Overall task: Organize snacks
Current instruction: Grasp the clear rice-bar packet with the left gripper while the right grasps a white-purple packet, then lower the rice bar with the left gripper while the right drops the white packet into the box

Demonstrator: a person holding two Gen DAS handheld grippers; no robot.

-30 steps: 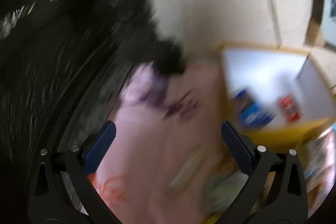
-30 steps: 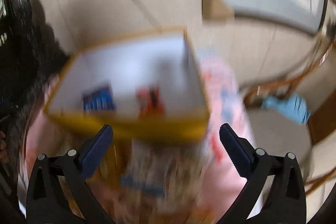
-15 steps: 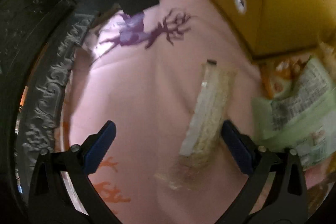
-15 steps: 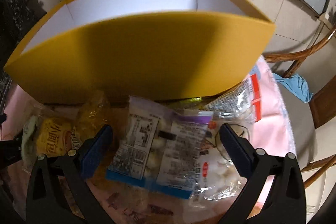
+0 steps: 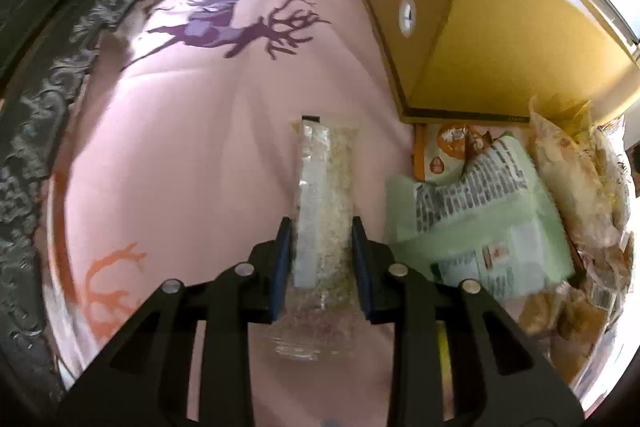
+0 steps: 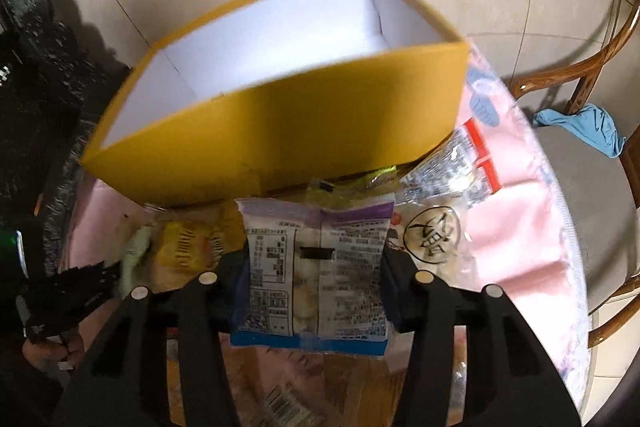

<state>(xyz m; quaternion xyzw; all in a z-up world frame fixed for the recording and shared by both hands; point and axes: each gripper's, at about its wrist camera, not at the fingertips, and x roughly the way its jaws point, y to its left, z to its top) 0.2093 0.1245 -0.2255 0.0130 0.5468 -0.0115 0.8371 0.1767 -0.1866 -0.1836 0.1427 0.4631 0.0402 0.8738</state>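
My left gripper [image 5: 319, 233] is shut on a long clear packet of pale flaky snack [image 5: 325, 195] that lies on the pink cloth [image 5: 180, 155]. My right gripper [image 6: 314, 267] is shut on a purple-and-blue snack bag [image 6: 316, 267], held over the snack pile in front of the yellow box [image 6: 280, 131]. The box is open at the top with white inner walls; its contents are hidden. In the left wrist view the yellow box [image 5: 480, 27] stands at the upper right.
A pile of snack bags lies in front of the box: a green bag [image 5: 480, 219], an orange pack [image 5: 448, 151], a yellow bag [image 6: 188, 247], a clear bag with a round mark [image 6: 432, 239]. A dark carved edge [image 5: 36, 99] lies left. A wooden chair [image 6: 592, 155] stands right.
Both grippers were open half a second ago and have closed: the left on the long clear packet, the right on the purple-and-blue bag. The right view has risen, showing the box's inside walls.
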